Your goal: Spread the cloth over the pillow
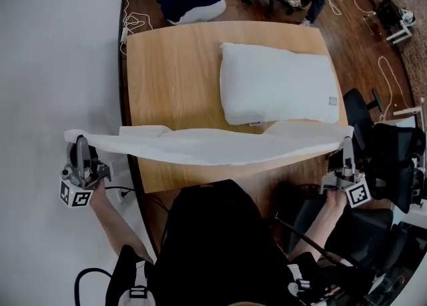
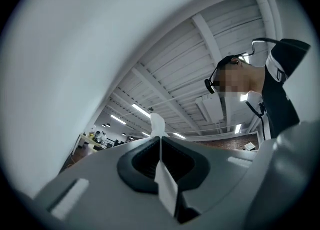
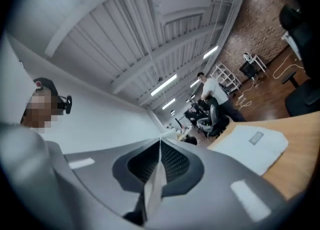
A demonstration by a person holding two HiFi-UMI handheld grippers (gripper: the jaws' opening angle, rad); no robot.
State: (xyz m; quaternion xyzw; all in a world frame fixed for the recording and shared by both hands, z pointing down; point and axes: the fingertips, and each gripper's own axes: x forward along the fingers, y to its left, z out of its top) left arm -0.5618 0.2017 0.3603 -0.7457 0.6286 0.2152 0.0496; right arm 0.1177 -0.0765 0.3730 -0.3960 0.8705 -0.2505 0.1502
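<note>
Your left gripper (image 1: 80,141) is out past the table's left edge. Its jaws are closed on the left end of the cloth (image 1: 220,146) (the left gripper view shows a thin white strip pinched between the pads, with a tip sticking out beyond them).

From there the cloth runs as a long, bunched white band across the near part of the table (image 1: 173,78), stretched between your two hands.

The pillow (image 1: 277,91) lies flat on the far right part of the table, its top uncovered. In the head view the band's far edge overlaps the pillow's near edge; whether they touch, I cannot tell.

Your right gripper (image 1: 347,143) is at the table's near right corner. Its jaws are closed on the cloth's right end, with fabric pinched between the pads.
</note>
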